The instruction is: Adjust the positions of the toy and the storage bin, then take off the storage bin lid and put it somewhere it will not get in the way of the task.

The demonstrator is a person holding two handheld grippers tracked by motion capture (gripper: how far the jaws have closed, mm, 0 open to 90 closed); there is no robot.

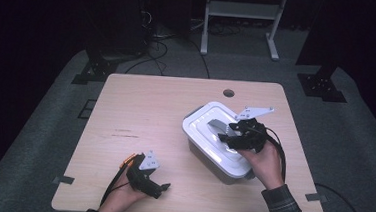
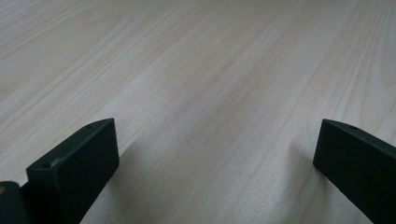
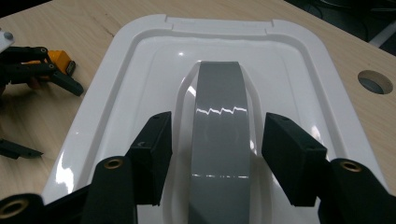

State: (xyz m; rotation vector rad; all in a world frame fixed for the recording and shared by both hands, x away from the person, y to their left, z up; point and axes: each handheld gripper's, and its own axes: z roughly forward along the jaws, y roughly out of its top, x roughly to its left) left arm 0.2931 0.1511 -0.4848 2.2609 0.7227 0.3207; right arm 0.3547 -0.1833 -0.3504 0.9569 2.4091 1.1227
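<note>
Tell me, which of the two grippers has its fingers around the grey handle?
The right gripper. Its fingers stand on either side of the grey handle on the white box lid, while the left gripper rests over bare table.

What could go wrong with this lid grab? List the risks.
1. The right claw straddles the grey handle with gaps on both sides; its surface looks glossy, so the pads may slip.
2. The left claw rests open on the table, away from the box, so lifting the white lid might drag the unbraced box along.
</note>
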